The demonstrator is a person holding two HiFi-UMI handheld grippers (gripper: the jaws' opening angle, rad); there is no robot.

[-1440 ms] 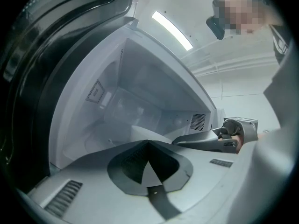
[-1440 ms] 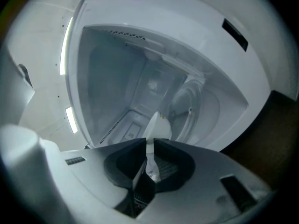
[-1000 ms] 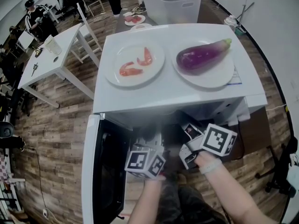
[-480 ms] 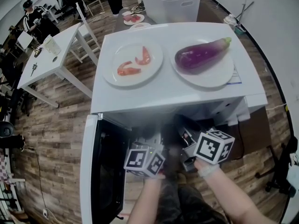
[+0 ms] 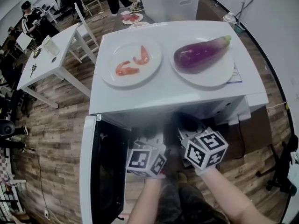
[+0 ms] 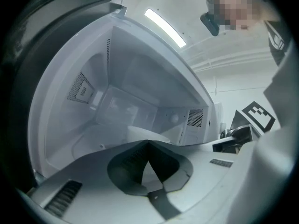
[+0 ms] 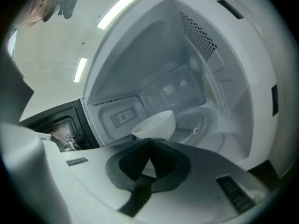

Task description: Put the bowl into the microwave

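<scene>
The white microwave (image 5: 168, 94) stands with its door (image 5: 100, 171) swung open to the left. Both grippers reach level into its mouth. A small white bowl (image 7: 156, 122) sits upright low at the front of the cavity, just beyond the tips of my right gripper (image 7: 149, 140), whose jaws meet with nothing seen between them. The left gripper view shows the same bowl (image 6: 147, 134) right behind my left gripper (image 6: 148, 143), also shut at the tips. Whether either touches the bowl is hidden. The head view shows only their rear ends: left gripper (image 5: 149, 146), right gripper (image 5: 187, 134).
On the microwave's top rest a plate of shrimp (image 5: 131, 62) and a purple eggplant (image 5: 202, 54) on a second plate (image 5: 219, 78). A white bin (image 5: 170, 3) stands behind. A white table (image 5: 51, 55) and seated people are at the far left.
My right gripper has rolled about its own axis and its marker cube has shifted left, closer to the left gripper. The left gripper has stayed put.
</scene>
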